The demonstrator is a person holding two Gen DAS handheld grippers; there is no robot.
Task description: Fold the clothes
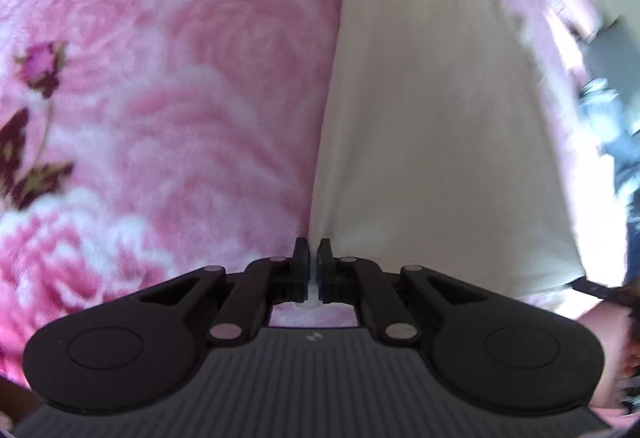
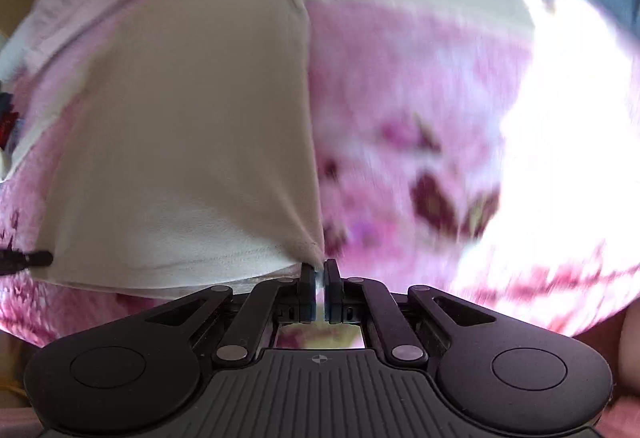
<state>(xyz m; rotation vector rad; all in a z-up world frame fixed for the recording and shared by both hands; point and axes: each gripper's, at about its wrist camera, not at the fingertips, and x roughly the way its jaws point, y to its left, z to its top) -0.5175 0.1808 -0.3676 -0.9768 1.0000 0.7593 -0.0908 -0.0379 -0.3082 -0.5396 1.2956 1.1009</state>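
Your left gripper [image 1: 313, 264] has its jaws pressed nearly together on the corner of the cream-white soft cotton garment [image 1: 432, 118], a sliver of pale cloth showing between the pads. Your right gripper [image 2: 319, 284] is clamped the same way on the opposite hemmed corner of that garment [image 2: 180, 138], where the stitched hem bunches into the pinch. With both bottom corners caught, you have the cloth stretched between your two hands, which keeps its long edge straight and the panel flat for a fold.

That garment lies over the pink rose-patterned fleece blanket [image 1: 160, 98], its straight side edge running away from each gripper toward the far end. In the right wrist view the blanket [image 2: 400, 98] is smeared with motion blur, so you appear to be mid-swing. My guess is you are carrying the hem up toward the far end; hold both corners level so the edges meet. Blue-grey crumpled cloth [image 1: 616, 126] sits off to the side, well apart.
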